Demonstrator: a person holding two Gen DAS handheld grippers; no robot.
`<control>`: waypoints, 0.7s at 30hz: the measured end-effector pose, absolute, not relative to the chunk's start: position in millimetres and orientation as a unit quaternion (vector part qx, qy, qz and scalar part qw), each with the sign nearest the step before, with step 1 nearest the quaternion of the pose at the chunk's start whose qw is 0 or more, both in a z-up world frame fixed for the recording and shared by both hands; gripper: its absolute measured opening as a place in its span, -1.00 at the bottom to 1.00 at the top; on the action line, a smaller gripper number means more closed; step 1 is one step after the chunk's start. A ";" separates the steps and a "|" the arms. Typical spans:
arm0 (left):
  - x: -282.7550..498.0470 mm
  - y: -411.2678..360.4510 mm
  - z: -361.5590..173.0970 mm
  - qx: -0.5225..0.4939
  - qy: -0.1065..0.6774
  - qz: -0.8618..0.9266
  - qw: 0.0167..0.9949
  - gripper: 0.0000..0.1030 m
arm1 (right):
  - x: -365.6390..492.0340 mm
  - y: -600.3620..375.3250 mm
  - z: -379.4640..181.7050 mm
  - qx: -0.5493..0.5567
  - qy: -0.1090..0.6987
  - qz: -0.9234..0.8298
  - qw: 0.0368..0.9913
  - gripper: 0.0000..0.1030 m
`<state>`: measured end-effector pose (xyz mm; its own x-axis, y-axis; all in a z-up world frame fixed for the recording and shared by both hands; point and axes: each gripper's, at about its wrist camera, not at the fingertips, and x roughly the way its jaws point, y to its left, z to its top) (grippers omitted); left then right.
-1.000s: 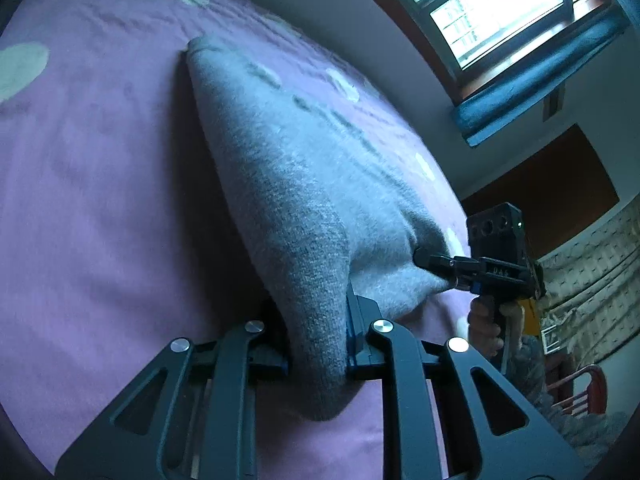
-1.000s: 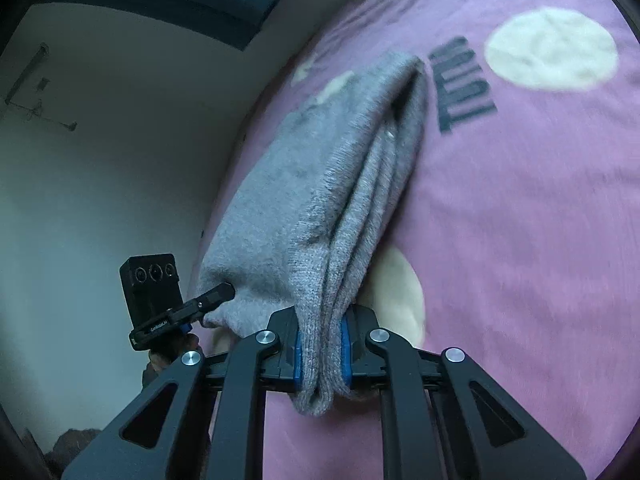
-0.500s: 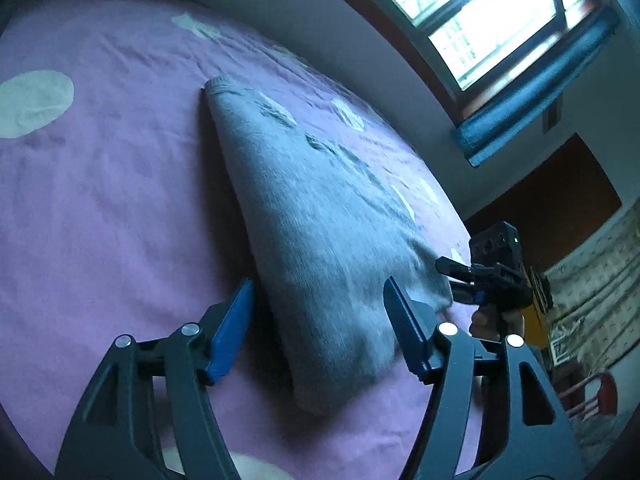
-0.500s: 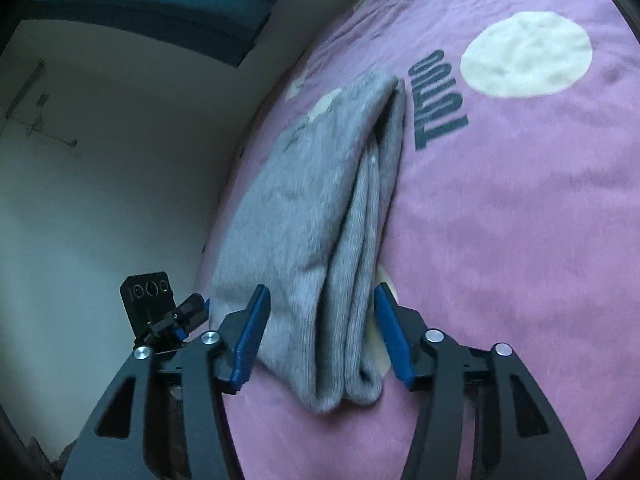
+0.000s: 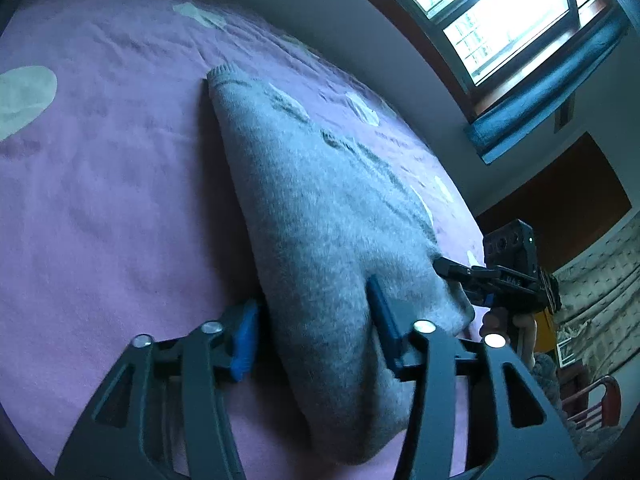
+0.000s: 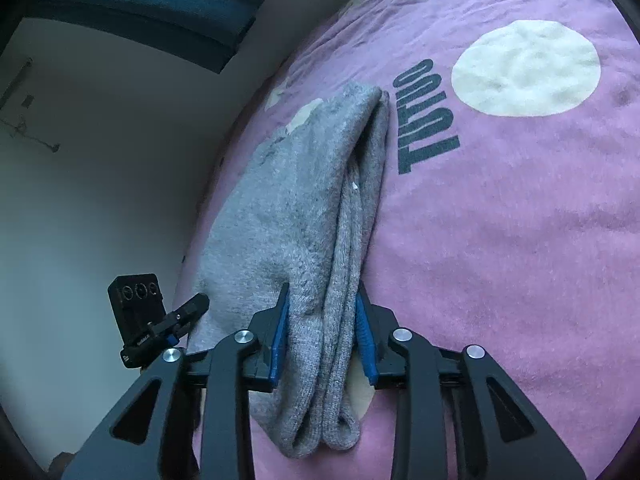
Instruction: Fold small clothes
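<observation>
— Sweater (image 5: 320, 216) lies folded on the purple bed (image 5: 100, 184); why are both grippers straddling its near corners?

— Left gripper (image 5: 316, 330) spread, right gripper (image 6: 322, 334) nearly pinching (contact unclear), probably to regrip for another fold.

Bedroom in home. Purple blanket (image 6: 520, 240) with cream dots and dark lettering spreading across bed. Daylight coming through window (image 5: 500, 12) far right, blue curtain (image 5: 548, 92) hanging below it. Dark wooden door (image 5: 560, 208), red chair (image 5: 592, 396) standing at right edge.
</observation>
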<state>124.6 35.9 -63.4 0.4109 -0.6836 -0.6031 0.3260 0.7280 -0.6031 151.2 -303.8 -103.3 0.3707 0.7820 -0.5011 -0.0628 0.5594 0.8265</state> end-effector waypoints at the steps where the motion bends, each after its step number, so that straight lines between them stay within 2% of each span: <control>1: 126.7 35.6 -63.5 -0.198 0.445 -0.304 0.819 0.09 | 151.3 -309.5 -104.3 0.373 0.482 0.285 0.740 -0.28; 5: 144.5 37.0 -68.8 -0.211 0.450 -0.291 0.818 0.14 | 163.3 -317.1 -105.4 0.385 0.477 0.276 0.740 -0.15; 12: 163.9 31.8 -72.2 -0.204 0.452 -0.282 0.821 0.05 | 191.1 -314.7 -109.4 0.380 0.481 0.266 0.744 -0.15; 21: 162.8 29.8 -70.1 -0.203 0.451 -0.282 0.822 0.07 | 192.9 -309.5 -104.2 0.373 0.480 0.257 0.751 -0.21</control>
